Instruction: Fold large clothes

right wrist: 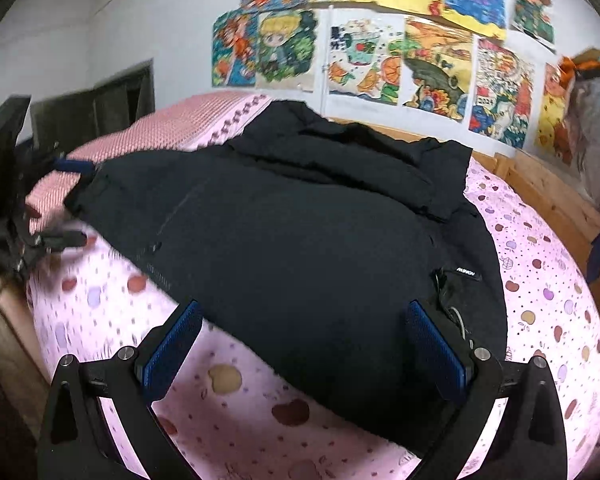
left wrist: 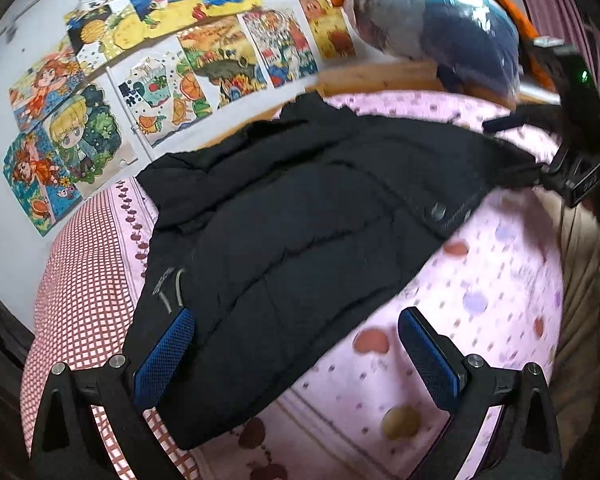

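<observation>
A black puffer jacket (left wrist: 300, 200) (right wrist: 300, 220) lies spread on a bed with a pink spotted sheet (left wrist: 480, 280) (right wrist: 540, 280). My left gripper (left wrist: 300, 344) is open just above the jacket's near edge. Its left finger (left wrist: 168, 356) is over the jacket and its right finger (left wrist: 432, 360) is over the sheet. My right gripper (right wrist: 304, 340) is open too, with the jacket's rounded edge between its fingers. A small white-lettered label (right wrist: 466, 273) and a cord sit by its right finger (right wrist: 436, 352). Each view shows the other gripper (left wrist: 516, 148) (right wrist: 86, 204) at the jacket's far side.
Colourful drawings (left wrist: 180, 68) (right wrist: 380, 52) cover the white wall behind the bed. A wooden bed frame (left wrist: 380, 74) (right wrist: 548, 184) runs along it. A big plastic-wrapped bundle (left wrist: 440, 28) stands at the bed's corner. Pink checked cloth (left wrist: 80, 300) covers one end; dark furniture (right wrist: 100, 104) stands beyond.
</observation>
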